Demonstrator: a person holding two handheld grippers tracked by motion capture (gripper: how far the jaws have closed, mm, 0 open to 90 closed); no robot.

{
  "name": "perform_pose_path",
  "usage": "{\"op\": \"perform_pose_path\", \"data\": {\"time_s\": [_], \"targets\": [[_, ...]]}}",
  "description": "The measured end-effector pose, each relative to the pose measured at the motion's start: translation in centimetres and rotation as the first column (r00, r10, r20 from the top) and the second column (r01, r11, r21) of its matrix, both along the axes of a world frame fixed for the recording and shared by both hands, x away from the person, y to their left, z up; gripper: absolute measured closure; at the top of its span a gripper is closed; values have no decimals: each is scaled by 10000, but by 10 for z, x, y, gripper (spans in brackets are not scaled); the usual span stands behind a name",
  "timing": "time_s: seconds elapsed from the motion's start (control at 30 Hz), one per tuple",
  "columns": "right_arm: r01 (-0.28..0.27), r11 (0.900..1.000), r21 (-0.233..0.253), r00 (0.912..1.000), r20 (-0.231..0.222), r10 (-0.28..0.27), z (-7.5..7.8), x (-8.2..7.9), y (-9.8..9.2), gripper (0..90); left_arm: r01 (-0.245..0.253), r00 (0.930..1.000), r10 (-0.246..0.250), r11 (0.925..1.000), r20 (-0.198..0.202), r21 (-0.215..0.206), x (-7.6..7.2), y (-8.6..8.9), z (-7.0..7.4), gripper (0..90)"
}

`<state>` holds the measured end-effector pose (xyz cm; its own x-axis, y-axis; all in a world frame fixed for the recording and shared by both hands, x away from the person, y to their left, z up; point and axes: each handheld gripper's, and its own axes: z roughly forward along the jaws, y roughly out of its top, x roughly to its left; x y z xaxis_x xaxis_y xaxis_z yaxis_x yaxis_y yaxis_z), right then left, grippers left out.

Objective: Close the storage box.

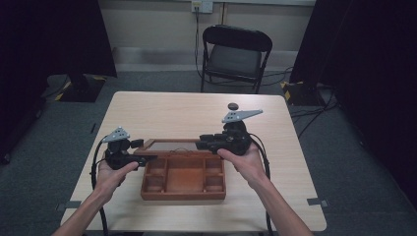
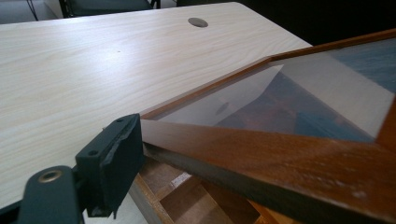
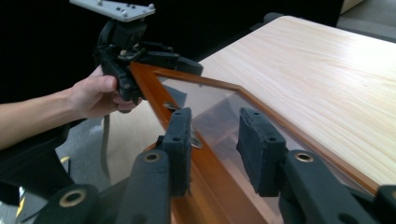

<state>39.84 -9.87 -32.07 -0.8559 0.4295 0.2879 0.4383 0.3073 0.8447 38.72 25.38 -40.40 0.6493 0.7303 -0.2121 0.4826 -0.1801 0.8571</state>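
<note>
Gripping the raised lid (image 1: 169,145) at both ends: L tool (image 1: 147,158) clamps left corner, R tool (image 3: 215,149) half-open, straddles right rail.

A lab-like recording room: black curtains (image 1: 54,34), carpet floor, lone folding chair (image 1: 235,56), floor cables.

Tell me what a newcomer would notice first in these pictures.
First, the wooden box at the table's near middle, its compartments showing. Its glass-paned lid is tilted up at the far edge. The left gripper and right gripper meet the lid's frame from either side. A black folding chair stands beyond.
</note>
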Motion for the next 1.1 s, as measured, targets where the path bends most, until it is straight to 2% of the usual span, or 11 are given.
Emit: {"op": "perform_pose_path", "data": {"time_s": [0.13,0.23,0.27,0.43,0.53,0.9,1.1], "targets": [[-481,9984,-300,9987,-152,477,-1,1,17,704,93,9999,-93,10000,37,21,-6,2,0,179],[-727,9974,-17,9968,-334,726,-5,0,23,734,190,9998,-190,9998,36,32,-12,6,-1,180],[-688,9976,-19,9973,-274,687,-7,-1,24,740,218,9998,-218,9997,-23,61,-14,7,-1,181],[-856,9959,-290,9951,-528,840,-18,-1,32,755,360,9993,-359,9993,-90,124,-16,4,-5,187],[-1004,9943,-358,9935,-568,983,-19,-1,36,772,379,9993,-378,9987,-62,343,-17,2,-7,169],[-1220,9906,-625,9889,-931,1159,-28,0,45,789,404,9992,-403,9981,-36,459,-19,1,-10,168],[-1317,9906,-372,9852,-1154,1266,-33,4,44,783,449,9990,-445,9977,-100,506,-18,1,-11,169]]}}
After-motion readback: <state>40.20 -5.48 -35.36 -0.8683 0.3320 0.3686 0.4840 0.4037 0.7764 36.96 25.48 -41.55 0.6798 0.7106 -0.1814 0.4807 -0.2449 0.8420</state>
